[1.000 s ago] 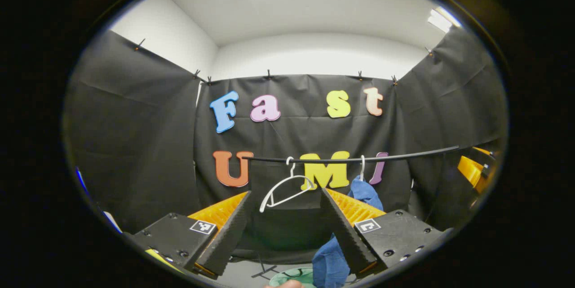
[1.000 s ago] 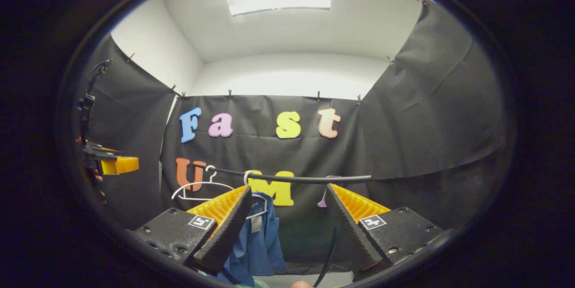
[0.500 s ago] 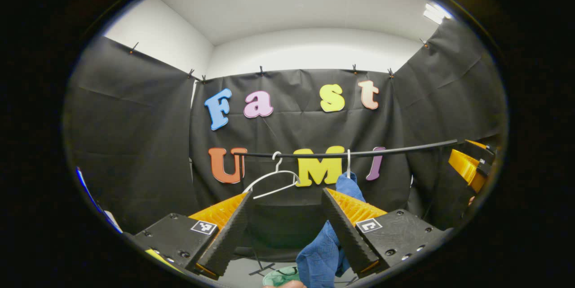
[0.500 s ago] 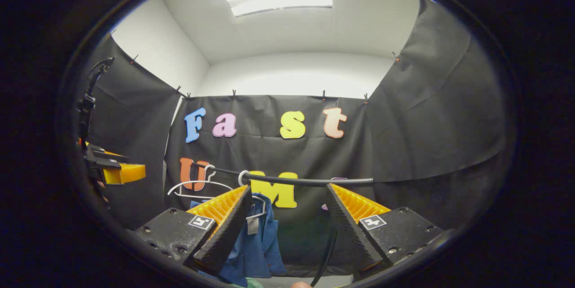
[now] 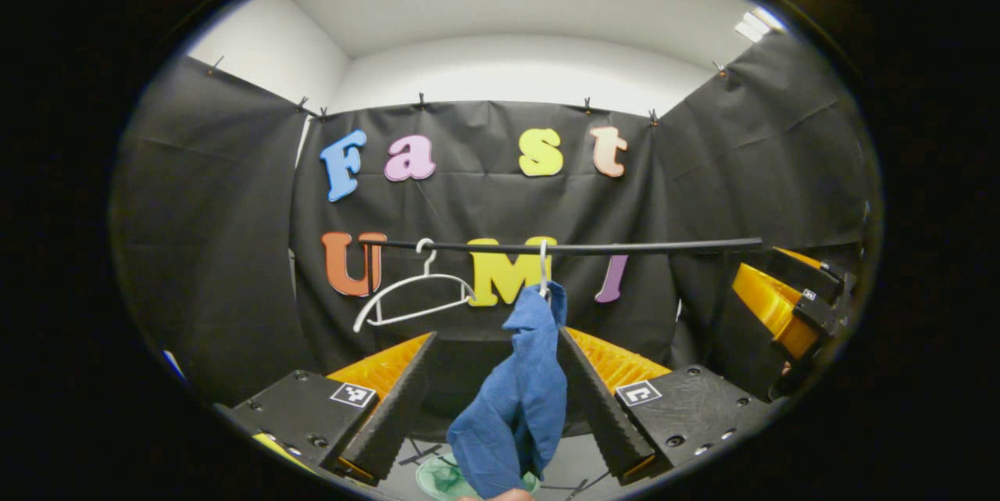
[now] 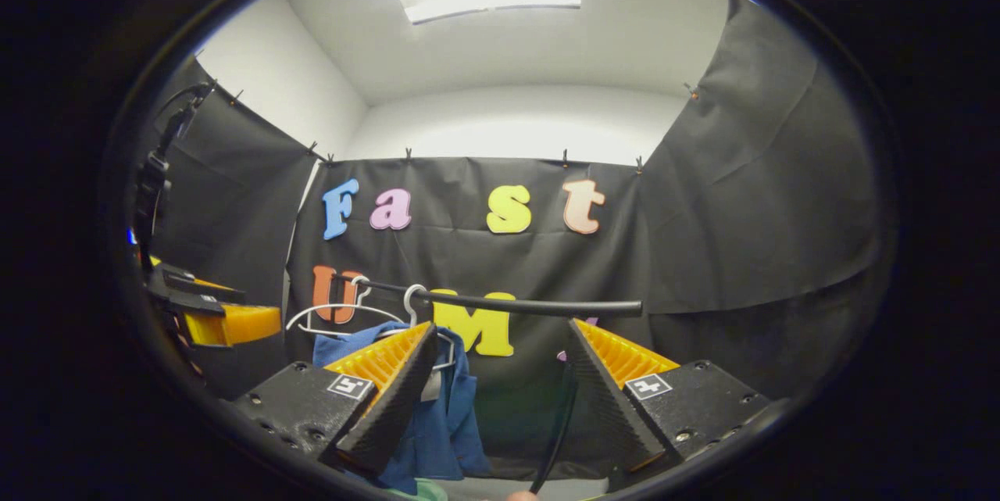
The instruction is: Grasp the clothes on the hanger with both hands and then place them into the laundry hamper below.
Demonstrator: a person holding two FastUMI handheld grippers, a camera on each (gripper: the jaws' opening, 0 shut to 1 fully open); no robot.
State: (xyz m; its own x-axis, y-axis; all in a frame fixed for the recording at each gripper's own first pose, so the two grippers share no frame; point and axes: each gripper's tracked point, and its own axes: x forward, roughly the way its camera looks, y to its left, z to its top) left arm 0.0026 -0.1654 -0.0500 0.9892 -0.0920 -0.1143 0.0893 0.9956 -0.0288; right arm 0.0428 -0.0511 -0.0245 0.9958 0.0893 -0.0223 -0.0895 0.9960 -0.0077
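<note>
In the left gripper view, I am holding my left gripper (image 5: 491,399) with its jaws spread wide and gripping nothing. The blue garment (image 5: 519,391) is hanging from a white hanger (image 5: 542,266) on the black rail (image 5: 625,247), and it is drooping right into the gap between my fingers, though I cannot tell whether either is touching the cloth. An empty hanger (image 5: 410,294) is hanging further left on the rail. Down below, a green patch is peeking out that may be the laundry hamper (image 5: 437,477). My right gripper (image 5: 781,302) is showing at the right edge.

In the right gripper view, I am keeping that right gripper (image 6: 500,399) parted too, empty, and pointing at the rail (image 6: 531,304). The garment (image 6: 445,423) is hanging low and left, partly behind my left finger, not between the two.

I judge I am in the approach step, with neither grasp made. Next I should be closing the left jaws on the cloth and swinging the right gripper leftwards onto it before lifting it off.
</note>
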